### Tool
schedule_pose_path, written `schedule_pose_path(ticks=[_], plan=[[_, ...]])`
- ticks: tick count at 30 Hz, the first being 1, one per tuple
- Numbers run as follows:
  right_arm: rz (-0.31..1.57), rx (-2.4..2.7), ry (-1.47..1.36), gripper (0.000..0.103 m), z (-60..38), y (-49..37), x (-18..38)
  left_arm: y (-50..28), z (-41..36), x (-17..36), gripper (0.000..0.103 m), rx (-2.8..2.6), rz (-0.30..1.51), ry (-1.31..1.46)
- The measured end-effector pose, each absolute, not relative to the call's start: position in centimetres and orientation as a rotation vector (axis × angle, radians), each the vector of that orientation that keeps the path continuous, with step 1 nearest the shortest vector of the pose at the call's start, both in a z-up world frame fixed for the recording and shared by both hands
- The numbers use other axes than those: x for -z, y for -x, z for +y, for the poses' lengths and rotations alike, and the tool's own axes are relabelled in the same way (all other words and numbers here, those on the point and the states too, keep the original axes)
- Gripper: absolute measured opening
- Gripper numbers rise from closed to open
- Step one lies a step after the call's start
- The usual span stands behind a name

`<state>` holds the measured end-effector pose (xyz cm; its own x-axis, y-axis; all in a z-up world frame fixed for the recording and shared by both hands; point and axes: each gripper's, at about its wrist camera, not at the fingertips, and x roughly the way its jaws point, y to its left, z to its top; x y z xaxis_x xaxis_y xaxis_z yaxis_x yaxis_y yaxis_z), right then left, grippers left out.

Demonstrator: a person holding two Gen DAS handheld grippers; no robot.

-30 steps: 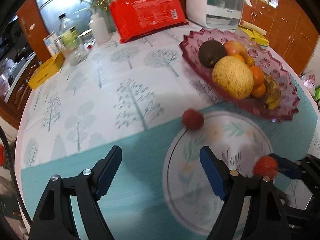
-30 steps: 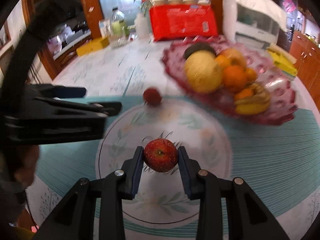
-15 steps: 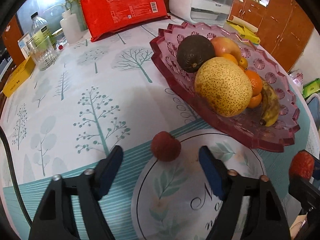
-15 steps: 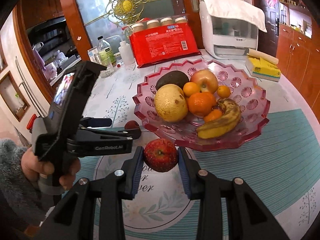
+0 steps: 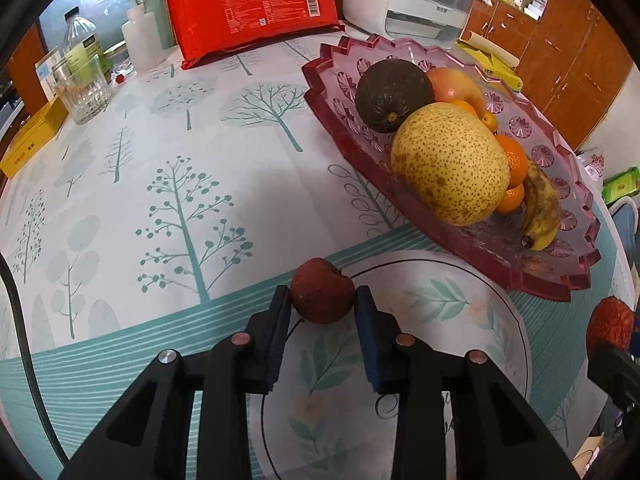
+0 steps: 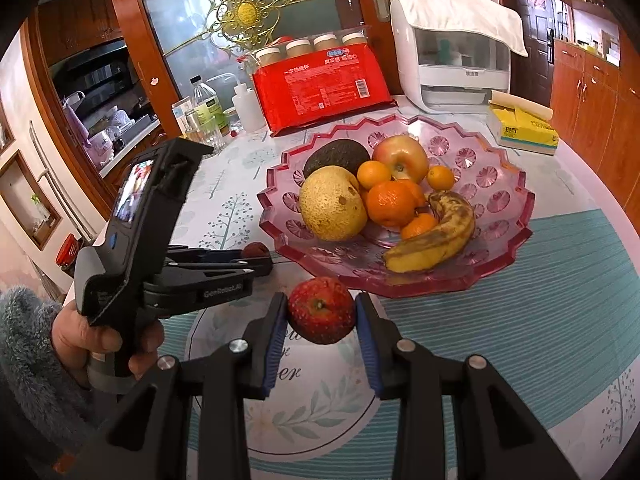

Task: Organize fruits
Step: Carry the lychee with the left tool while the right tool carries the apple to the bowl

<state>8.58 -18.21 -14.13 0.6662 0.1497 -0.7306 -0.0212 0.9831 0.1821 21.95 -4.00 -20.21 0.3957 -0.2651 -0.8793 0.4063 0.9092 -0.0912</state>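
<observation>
My left gripper (image 5: 322, 312) is shut on a small dark-red fruit (image 5: 322, 295) that sits on the table at the rim of the round printed mat (image 5: 460, 320). My right gripper (image 6: 321, 320) is shut on a red wrinkled apple (image 6: 321, 309) and holds it above the mat, just in front of the pink glass fruit bowl (image 6: 500, 196). The bowl holds a yellow pear (image 6: 333, 208), an avocado (image 6: 337, 156), an apple, oranges and a banana (image 6: 436, 236). The left gripper (image 6: 256, 258) with its fruit also shows in the right wrist view, left of the bowl.
A red packet (image 6: 324, 88), a white appliance (image 6: 456, 60), a yellow tissue box (image 6: 524, 128), bottles and a drinking glass (image 5: 82, 90) stand at the back of the table. A yellow box (image 5: 32, 140) lies at the far left edge.
My left gripper moved forward and closed on the small dark-red fruit. My right gripper kept its hold on the red apple and lifted toward the bowl.
</observation>
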Motion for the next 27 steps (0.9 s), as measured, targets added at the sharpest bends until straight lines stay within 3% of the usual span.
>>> schedule_pose_path(ticks=[12,27], plan=[[0.816,-0.079,-0.183,0.034,-18.9,-8.0,13.0,-17.1,-2.3,14.7,0.031,0.461,1.051,-0.069],[0.667,0.044,-0.166,0.035,-23.3,-11.1,3.7,-17.4,-9.5,1.5,0.031,0.513,0.82,-0.102]])
